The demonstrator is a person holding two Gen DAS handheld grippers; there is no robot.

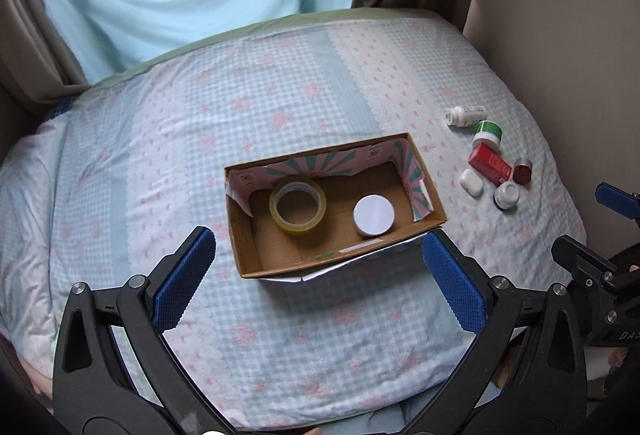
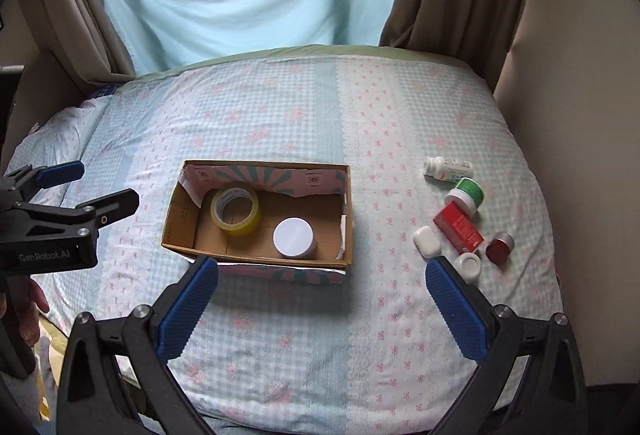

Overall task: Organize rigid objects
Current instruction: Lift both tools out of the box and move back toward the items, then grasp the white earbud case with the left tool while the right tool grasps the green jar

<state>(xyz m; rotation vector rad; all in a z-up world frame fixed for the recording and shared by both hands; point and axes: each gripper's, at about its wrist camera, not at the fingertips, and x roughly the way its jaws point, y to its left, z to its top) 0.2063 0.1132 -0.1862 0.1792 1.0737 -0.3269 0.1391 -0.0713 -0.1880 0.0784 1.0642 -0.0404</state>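
Bed with gingham cover, curtained window behind. Cardboard box mid-bed, long axis left-right, holding tape roll and white-lidded jar. Loose cluster right of box, well apart: red carton lying diagonal, pill bottle on its side, green jar, white case, white jar, red-capped jar. Right hand-held gripper wide open, empty; cluster ahead-right, nearest this side. Left hand-held gripper wide open, empty, facing box.
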